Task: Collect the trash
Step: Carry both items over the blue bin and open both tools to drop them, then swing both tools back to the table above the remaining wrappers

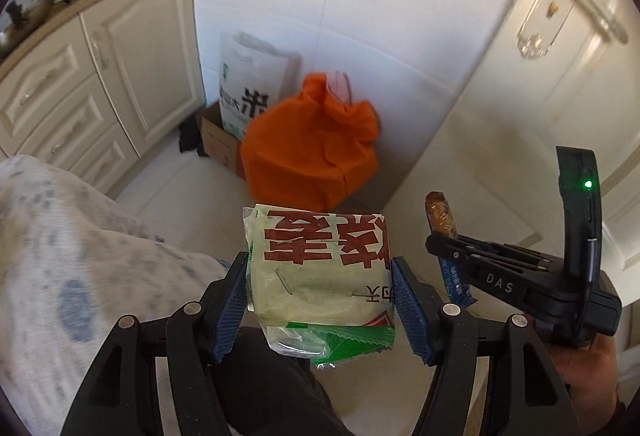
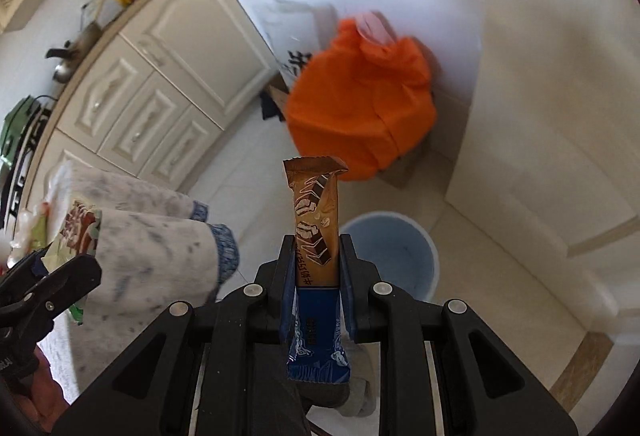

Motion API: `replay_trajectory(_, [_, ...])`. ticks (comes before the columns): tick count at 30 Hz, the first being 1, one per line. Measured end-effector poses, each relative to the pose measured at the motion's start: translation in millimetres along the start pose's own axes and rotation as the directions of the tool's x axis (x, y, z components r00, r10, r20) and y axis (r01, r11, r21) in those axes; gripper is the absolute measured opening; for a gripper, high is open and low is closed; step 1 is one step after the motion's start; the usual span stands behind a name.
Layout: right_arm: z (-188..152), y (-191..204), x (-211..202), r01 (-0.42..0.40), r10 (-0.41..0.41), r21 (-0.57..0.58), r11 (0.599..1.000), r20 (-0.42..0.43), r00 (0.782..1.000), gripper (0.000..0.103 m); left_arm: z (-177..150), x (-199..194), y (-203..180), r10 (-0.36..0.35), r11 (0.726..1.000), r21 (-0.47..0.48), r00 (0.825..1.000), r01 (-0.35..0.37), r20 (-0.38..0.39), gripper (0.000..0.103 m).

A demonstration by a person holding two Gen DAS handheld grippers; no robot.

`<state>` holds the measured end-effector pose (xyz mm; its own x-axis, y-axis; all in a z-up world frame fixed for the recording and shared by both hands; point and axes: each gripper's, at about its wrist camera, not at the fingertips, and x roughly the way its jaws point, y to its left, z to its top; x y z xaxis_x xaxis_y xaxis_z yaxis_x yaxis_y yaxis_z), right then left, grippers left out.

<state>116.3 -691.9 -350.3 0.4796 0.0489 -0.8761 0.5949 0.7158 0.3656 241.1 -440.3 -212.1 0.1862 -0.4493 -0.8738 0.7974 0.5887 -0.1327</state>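
My left gripper is shut on a pale green food packet with red characters, held above the floor. It also shows at the left edge of the right wrist view. My right gripper is shut on a brown and blue snack bar wrapper, held upright. The right gripper also shows in the left wrist view, to the right of the packet, with the wrapper in it. A light blue bin stands on the floor just beyond and right of the right gripper.
An orange bag sits on a cardboard box against the white wall, with a white paper bag behind. Cream cabinets with bottles on top run along the left. A cream door is at the right. My sleeved arm crosses at left.
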Motion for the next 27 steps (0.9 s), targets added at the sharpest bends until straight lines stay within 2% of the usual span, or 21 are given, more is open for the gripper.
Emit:
replay_trajectory(7, [-1.1,-30.7,46.1,0.016,-0.012,0.065,0.998,-0.07,0.997,0.02,41.2,112.7,-16.9,-0.037,0.999,0.002,0.988,0.037,-0.149,0.063])
replay_trajectory(11, [-1.4,-44.7,64.6,0.032,-0.022,0.099,0.995,-0.104,0.994,0.023,49.1,153.3,-27.6,-0.053,0.998,0.018,0.977,0.058,-0.204,0.067])
replay_trajectory(14, [-2.8,-52.9,69.1,0.041,-0.028,0.116,0.992,-0.116,0.993,0.024,51.1,171.3,-29.8,-0.027,0.998,0.041,0.973,0.037,-0.23,0.069])
replay_trajectory(16, [-4.0,-56.1,67.4,0.052,-0.038,0.119,0.992,-0.116,0.992,0.031,57.9,183.8,-28.4,-0.011,0.998,0.051,0.971,0.024,-0.237,0.072])
replay_trajectory(18, [-5.5,-57.8,63.0,0.062,-0.048,0.126,0.99,-0.108,0.993,0.045,62.2,188.7,-29.2,0.001,0.998,0.064,0.972,0.015,-0.234,0.083])
replay_trajectory(20, [-6.5,-57.9,58.9,0.066,-0.053,0.132,0.989,-0.098,0.994,0.052,63.5,188.0,-32.5,0.02,0.997,0.081,0.976,-0.002,-0.216,0.092])
replay_trajectory(25, [-8.7,-54.9,36.8,0.072,-0.066,0.153,0.986,-0.047,0.997,0.079,72.6,180.4,-33.5,0.034,0.997,0.078,0.984,-0.021,-0.177,0.093])
replay_trajectory(27, [-8.5,-52.1,26.9,0.066,-0.064,0.164,0.984,-0.021,0.998,0.092,75.9,168.6,-31.1,0.043,0.997,0.071,0.99,-0.034,-0.137,0.093])
